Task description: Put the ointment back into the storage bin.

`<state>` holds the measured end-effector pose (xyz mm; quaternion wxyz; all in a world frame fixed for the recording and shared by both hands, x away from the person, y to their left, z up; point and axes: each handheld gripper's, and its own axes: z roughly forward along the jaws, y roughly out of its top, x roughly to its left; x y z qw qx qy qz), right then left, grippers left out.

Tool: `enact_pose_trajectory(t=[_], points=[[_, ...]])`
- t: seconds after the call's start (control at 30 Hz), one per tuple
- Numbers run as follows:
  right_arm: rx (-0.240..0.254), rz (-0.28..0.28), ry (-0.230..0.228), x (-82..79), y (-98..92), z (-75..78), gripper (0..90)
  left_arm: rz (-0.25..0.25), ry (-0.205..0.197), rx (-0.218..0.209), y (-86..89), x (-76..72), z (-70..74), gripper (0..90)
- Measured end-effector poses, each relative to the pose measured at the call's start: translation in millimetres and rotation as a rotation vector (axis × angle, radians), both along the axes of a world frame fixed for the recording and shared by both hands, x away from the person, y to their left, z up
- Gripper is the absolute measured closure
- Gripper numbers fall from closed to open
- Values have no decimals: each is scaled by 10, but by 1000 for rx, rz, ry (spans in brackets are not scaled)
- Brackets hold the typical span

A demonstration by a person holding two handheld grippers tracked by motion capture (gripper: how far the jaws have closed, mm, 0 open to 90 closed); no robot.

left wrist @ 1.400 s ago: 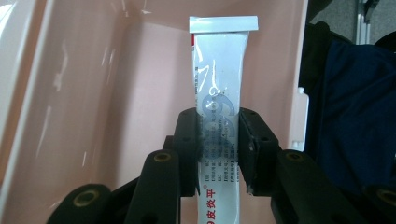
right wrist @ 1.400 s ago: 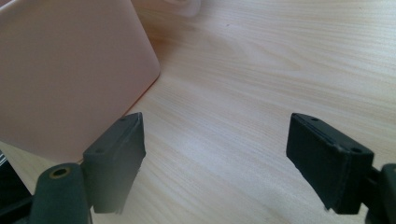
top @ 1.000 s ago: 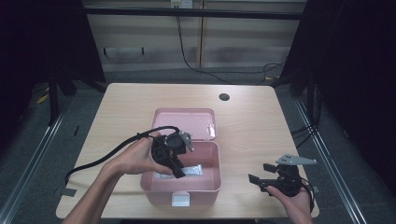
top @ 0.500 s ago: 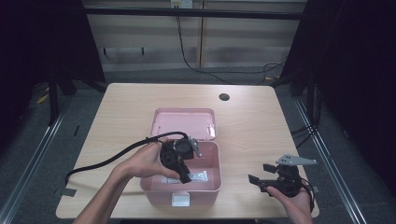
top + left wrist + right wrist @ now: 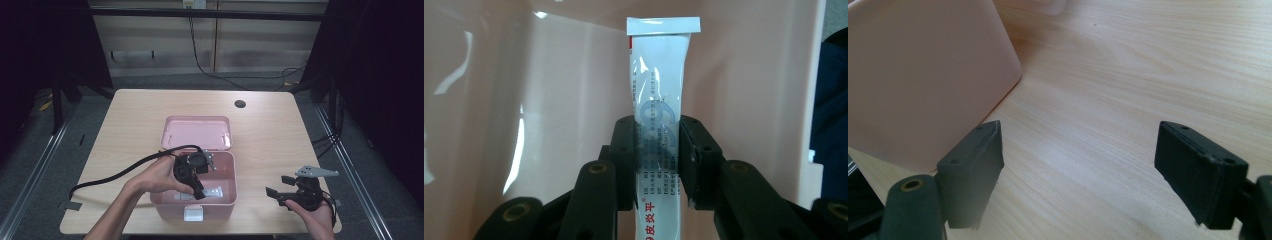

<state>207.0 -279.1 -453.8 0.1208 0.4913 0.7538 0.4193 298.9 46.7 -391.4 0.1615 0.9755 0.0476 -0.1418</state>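
Since the earlier frames the left gripper (image 5: 199, 187) has sunk into the pink box (image 5: 227, 199), carrying the white tube (image 5: 659, 135) down with it, while the right gripper (image 5: 280, 187) has kept its place. At the left, the person's left forearm comes in from the near edge and slants right, the hand (image 5: 160, 175) curled over the gripper body, whose jaws tip down into the open box at the table's near middle. The jaws are pinched onto the tube, one pad on each side of its lower body. In the left gripper view the tube's long axis runs straight along the jaws, its flat crimped end pointing away toward the far inner wall; the box's smooth walls stand close on either side. The raised lid (image 5: 196, 132) leans at the far side of the box. To the right, the right gripper rests low over bare table (image 5: 1128, 75), jaws spread wide with nothing between them, the box's outer wall just beside its left jaw and open wood beyond.
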Motion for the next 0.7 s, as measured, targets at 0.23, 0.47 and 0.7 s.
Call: enact_pose_trajectory(t=[0.23,0.47,0.7], points=[[1,2,1,-1,1,-1,191,-8,20,11,-58,-5,-90,707],[2,2,3,1,0,-2,191,-16,27,30,-93,-20,-172,707],[1,1,2,-1,0,-1,191,-34,36,63,-121,-28,-241,707]])
